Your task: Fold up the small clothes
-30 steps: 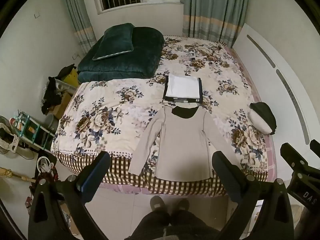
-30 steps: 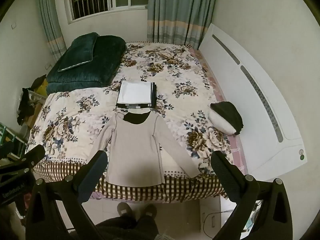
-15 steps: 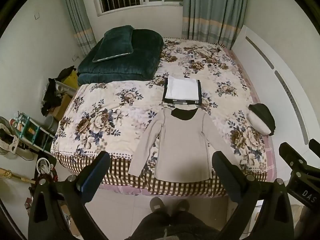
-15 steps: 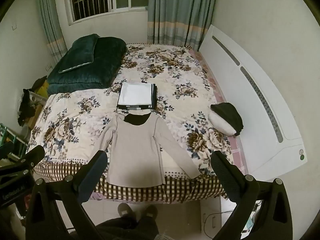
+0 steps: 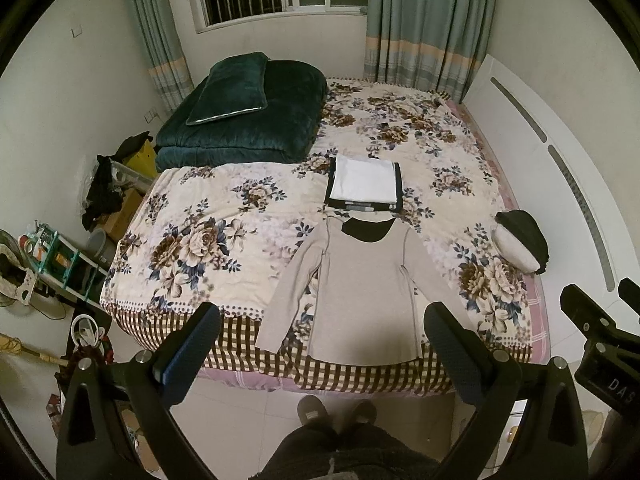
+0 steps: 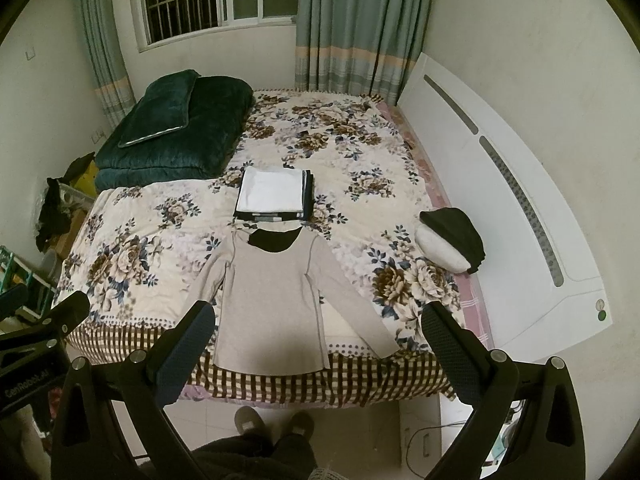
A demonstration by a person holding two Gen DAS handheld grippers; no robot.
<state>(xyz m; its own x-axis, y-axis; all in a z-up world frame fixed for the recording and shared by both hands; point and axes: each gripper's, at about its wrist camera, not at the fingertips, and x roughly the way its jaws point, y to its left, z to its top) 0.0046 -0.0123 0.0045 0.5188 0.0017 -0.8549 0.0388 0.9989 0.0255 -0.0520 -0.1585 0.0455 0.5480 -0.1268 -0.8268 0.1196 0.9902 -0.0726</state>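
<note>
A beige long-sleeved top lies flat at the bed's near edge, hem over the checked border, sleeves spread. A folded stack sits just beyond its collar. Left gripper and right gripper hover wide apart, empty.

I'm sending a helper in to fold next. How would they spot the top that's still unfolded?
On the floral bedspread, look at the near edge by the checked border. The beige long-sleeved top lies flat there, sleeves spread, black at its neckline, unlike the folded stack just behind it.
</note>
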